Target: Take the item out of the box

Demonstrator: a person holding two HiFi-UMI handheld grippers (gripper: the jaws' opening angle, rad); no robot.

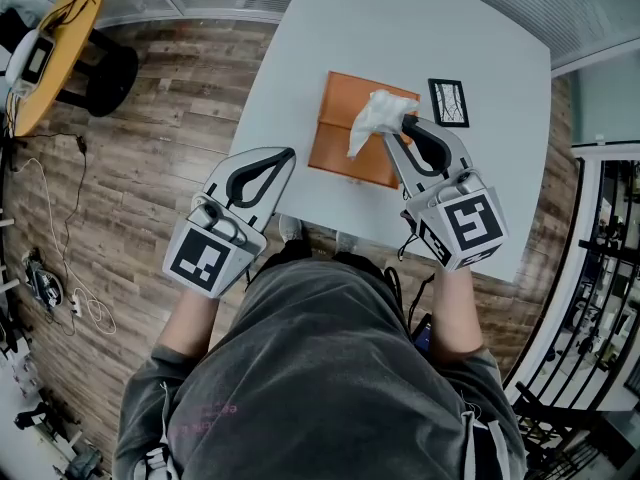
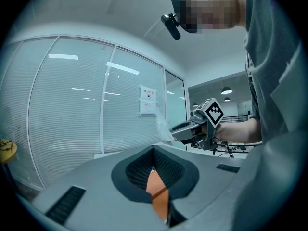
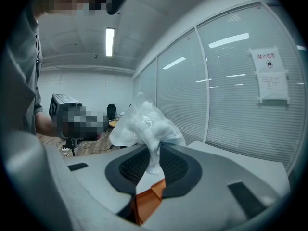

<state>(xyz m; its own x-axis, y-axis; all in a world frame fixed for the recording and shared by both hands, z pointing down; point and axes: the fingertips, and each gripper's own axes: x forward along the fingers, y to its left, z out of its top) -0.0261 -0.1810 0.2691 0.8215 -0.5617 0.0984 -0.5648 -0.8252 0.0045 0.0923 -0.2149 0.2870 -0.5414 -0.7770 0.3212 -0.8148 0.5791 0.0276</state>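
Note:
A flat orange box (image 1: 340,148) lies on the white table (image 1: 300,58). A crumpled white plastic bag (image 1: 376,118) stands up above the box's far right part, and my right gripper (image 1: 405,124) is shut on it. In the right gripper view the bag (image 3: 144,124) bulges out beyond the pinching jaws, with the orange box (image 3: 147,201) below. My left gripper (image 1: 289,152) hovers at the table's near left edge, jaws touching at the tips with nothing between them. Through its jaws I see the orange box (image 2: 156,189), and farther off the right gripper (image 2: 180,129) holding the bag (image 2: 162,125).
A black-framed card (image 1: 448,101) lies on the table right of the box. A yellow round table (image 1: 55,48) and cables (image 1: 70,268) are on the wooden floor to the left. A dark metal railing (image 1: 590,298) stands at the right. Glass walls with blinds surround the table.

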